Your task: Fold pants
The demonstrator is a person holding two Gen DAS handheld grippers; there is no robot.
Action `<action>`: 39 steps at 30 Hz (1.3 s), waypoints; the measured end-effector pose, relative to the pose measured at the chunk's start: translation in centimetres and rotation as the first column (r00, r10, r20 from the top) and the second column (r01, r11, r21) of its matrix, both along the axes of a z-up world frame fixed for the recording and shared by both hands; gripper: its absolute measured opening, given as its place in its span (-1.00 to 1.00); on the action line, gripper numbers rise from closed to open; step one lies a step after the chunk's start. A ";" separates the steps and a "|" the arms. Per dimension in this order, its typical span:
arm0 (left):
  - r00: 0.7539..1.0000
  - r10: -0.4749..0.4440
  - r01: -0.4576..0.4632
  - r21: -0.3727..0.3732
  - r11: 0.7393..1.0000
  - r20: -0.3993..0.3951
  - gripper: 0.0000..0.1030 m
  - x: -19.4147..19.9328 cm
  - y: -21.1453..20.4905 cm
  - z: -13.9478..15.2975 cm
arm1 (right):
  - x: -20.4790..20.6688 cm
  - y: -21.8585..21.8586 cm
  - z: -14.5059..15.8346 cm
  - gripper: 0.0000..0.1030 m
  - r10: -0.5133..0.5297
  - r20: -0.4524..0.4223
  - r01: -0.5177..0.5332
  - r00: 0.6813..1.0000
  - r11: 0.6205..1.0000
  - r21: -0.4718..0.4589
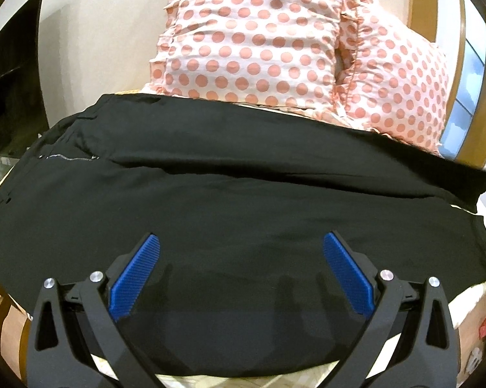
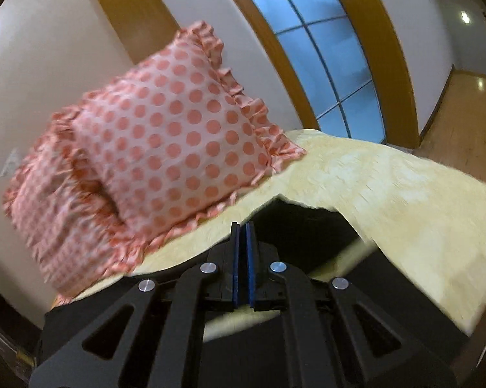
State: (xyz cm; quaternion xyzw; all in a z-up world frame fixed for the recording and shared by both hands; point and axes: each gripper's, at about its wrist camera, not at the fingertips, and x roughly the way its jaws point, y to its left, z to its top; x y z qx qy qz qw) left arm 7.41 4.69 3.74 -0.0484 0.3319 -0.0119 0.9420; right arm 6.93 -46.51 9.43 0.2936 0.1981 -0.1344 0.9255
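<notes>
The black pants lie flat across the bed, waist and zipper at the left, legs running right. My left gripper is open, its blue pads spread wide just above the near edge of the pants, holding nothing. My right gripper is shut on a lifted end of the black pants, with the fabric hanging past and below the fingers. The pinched spot itself is hidden by the fingers.
Two pink polka-dot pillows lean at the head of the bed, also in the right wrist view. A yellow bedspread covers the bed. A dark TV screen is at left. A window and wooden floor are at right.
</notes>
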 end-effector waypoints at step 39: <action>1.000 0.028 -0.028 -0.019 0.999 0.004 0.97 -0.5 1.2 0.1 | 3.2 -2.0 -10.7 -0.89 -0.096 -0.153 0.160 0.984 0.858 0.488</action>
